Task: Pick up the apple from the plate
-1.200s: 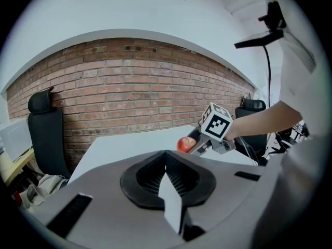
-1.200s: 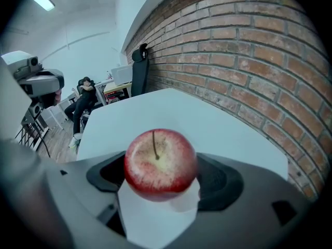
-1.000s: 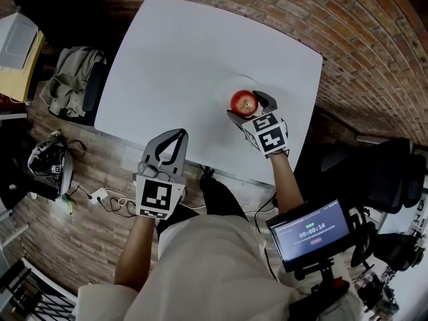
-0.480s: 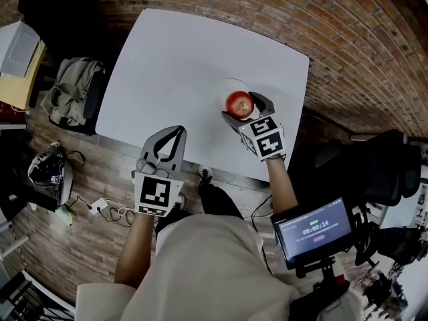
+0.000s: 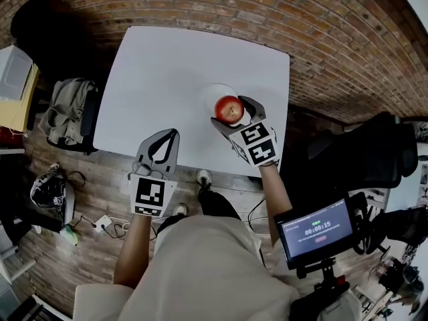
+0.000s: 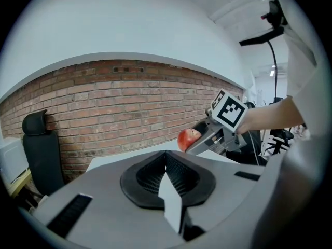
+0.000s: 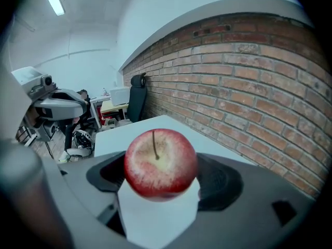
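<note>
Holding: the right claw (image 5: 234, 112) pinches the apple (image 5: 229, 109) between its two jaws, one on each side of the fruit.
Apple: red with a pale yellow patch round the stem, stem up; in the right gripper view it fills the gap between the jaws.
Position of apple: in the head view it overlaps the near right edge of the plate (image 5: 209, 94); in the left gripper view it appears raised above the counter (image 5: 167, 65).
Plate: white and round, on the right half of the counter.
Left claw (image 5: 172, 134): jaws pressed together with nothing between them, held over the near edge of the counter, well apart from the plate.
Counter: white, rectangular, with only the plate on it.
Person: seated at the near side, one gripper in each hand, light clothing.
Surroundings: brick wall (image 7: 259, 87) beyond the counter; lit screen (image 5: 314, 229) at lower right; black chair (image 5: 374, 159) to the right; grey garment (image 5: 67, 102) draped on a seat to the left.
</note>
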A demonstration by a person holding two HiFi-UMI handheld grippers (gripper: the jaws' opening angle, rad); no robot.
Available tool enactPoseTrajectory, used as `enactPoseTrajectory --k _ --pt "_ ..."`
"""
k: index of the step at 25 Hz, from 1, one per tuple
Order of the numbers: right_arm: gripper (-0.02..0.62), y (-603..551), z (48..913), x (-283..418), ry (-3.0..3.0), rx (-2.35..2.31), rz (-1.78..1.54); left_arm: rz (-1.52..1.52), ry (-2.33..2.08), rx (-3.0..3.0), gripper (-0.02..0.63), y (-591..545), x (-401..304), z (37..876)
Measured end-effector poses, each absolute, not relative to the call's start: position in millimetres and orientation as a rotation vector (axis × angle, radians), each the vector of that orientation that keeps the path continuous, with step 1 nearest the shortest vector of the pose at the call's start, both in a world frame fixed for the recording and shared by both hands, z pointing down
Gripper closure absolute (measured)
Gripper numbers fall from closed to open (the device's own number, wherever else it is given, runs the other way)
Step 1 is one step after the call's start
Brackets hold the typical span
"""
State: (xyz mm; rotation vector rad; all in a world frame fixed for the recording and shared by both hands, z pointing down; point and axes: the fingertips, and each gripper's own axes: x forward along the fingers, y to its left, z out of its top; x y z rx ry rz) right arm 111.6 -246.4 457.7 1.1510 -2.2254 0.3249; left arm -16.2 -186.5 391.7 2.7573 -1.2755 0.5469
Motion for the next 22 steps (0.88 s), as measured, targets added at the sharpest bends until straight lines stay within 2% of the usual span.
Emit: enactPoseTrajectory --k 22 --pt "0.198 -164.1 365.9 137.5 -2.232 1.393 0.231 0.403 -1.174 2.953 0.600 -163.5 10.6 330.0"
